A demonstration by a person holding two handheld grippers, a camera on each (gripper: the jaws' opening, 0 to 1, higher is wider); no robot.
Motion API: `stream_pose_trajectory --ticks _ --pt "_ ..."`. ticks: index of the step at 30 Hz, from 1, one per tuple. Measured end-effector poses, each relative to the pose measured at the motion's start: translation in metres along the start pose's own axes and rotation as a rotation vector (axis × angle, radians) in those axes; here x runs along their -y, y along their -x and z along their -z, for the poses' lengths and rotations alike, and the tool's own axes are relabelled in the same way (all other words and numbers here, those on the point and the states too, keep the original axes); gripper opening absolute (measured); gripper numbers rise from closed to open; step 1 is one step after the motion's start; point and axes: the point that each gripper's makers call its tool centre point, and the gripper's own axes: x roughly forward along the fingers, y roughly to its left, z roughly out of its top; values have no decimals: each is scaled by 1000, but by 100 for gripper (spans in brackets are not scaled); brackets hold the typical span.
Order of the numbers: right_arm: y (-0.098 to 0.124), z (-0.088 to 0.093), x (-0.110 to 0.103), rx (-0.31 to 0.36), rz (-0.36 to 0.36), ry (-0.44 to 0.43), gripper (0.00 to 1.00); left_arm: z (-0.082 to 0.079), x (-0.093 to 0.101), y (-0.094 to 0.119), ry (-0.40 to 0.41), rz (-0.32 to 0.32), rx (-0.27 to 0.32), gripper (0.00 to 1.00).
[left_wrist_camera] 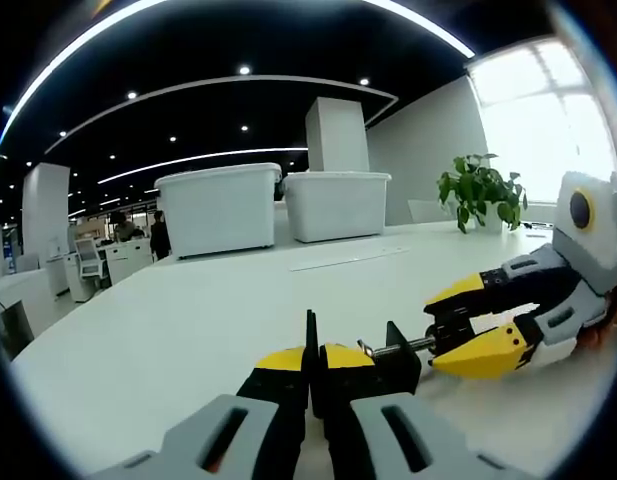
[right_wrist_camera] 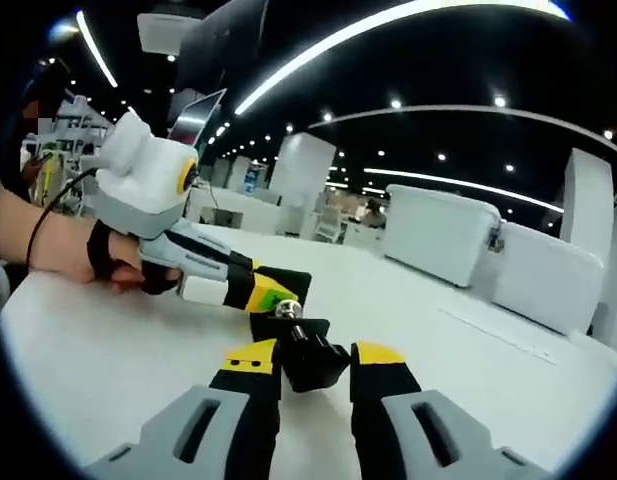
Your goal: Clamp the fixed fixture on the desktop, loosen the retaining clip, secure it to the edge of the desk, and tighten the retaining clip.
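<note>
A small black clamp fixture (left_wrist_camera: 398, 368) with a silver screw (left_wrist_camera: 400, 348) sits low over the white desk (left_wrist_camera: 188, 320). In the left gripper view my left gripper (left_wrist_camera: 315, 355) is shut on the clamp's thin black plate. My right gripper (left_wrist_camera: 434, 333) reaches in from the right, its yellow jaws closed around the screw's black knob. In the right gripper view that knob (right_wrist_camera: 313, 362) fills the space between my right gripper's (right_wrist_camera: 315, 352) jaws. The left gripper (right_wrist_camera: 286, 290) enters there from the left, holding the clamp's far end, where the screw tip (right_wrist_camera: 288, 312) shows.
Two white lidded bins (left_wrist_camera: 220, 208) (left_wrist_camera: 338, 203) stand at the desk's far side, with a potted plant (left_wrist_camera: 480, 190) to their right. A person's hand (right_wrist_camera: 48, 240) holds the left gripper. The desk edge (left_wrist_camera: 48, 345) runs along the left.
</note>
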Motion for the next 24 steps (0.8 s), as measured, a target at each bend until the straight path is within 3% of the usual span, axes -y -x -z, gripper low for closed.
stream_pose_trajectory --ticks 6,9,24 --pt "4 -5 7 37 -13 -318 29 0 0 0 -1 1 0 5" --pt "4 -3 14 30 -16 -422 29 0 0 0 -9 2 1 5" --pt "3 -2 8 22 -47 -422 21 0 0 0 -3 1 -2 5"
